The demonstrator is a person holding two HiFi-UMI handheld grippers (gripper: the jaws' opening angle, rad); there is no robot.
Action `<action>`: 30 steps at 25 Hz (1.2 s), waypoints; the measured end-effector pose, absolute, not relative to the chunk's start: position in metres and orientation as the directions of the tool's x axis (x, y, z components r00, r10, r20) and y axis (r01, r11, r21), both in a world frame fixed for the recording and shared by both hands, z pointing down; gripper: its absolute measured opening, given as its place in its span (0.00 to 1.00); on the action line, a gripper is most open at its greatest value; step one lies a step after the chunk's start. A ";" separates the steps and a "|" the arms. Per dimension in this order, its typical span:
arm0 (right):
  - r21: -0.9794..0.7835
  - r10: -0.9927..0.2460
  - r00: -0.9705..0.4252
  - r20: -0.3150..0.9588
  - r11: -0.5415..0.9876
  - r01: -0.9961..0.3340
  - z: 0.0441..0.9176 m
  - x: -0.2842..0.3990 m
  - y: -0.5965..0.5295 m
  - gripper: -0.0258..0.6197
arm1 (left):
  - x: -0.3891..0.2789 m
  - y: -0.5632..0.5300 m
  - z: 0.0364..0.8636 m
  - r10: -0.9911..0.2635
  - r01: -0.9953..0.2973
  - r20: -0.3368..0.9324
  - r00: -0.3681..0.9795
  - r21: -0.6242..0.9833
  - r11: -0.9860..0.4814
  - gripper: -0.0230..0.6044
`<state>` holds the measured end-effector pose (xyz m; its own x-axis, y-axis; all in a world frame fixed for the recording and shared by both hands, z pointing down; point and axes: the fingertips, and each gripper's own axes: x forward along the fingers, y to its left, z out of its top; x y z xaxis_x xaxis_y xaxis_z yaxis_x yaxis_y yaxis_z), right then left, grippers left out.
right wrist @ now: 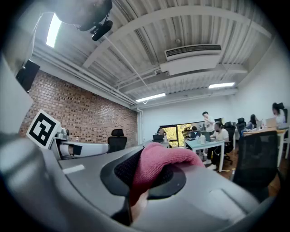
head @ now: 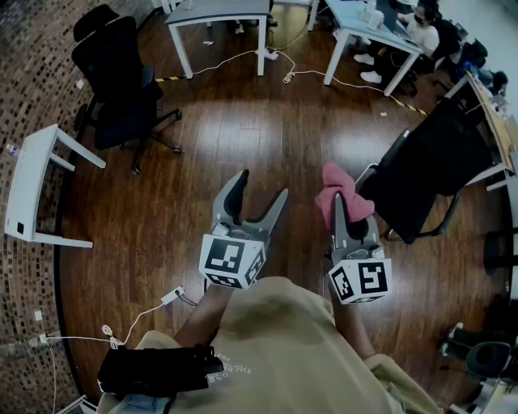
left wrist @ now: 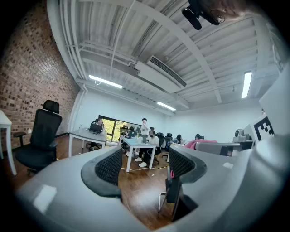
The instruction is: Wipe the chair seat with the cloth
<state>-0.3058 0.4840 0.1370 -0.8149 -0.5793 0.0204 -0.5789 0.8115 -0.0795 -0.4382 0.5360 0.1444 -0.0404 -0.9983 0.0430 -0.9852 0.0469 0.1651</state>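
Observation:
A pink cloth (head: 341, 191) is pinched in my right gripper (head: 341, 212), which is shut on it; in the right gripper view the cloth (right wrist: 156, 165) bulges up between the jaws. My left gripper (head: 257, 192) is open and holds nothing; its two dark pads (left wrist: 108, 167) stand apart. A black office chair (head: 429, 170) stands just right of the right gripper, seat side-on; the same chair (right wrist: 258, 165) fills the right edge of the right gripper view. Both grippers are held above the wooden floor.
A second black chair (head: 121, 81) stands at the far left by the brick wall. A white side table (head: 32, 190) is at the left edge. White desks (head: 218, 16) and seated people are at the back. Cables and a power strip (head: 171, 297) lie on the floor.

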 end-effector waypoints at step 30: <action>-0.231 -0.830 -0.503 0.240 0.454 -0.860 0.239 0.016 0.323 0.07 | -0.091 0.257 0.222 -0.806 -0.820 0.157 0.570 0.174 -0.546 0.50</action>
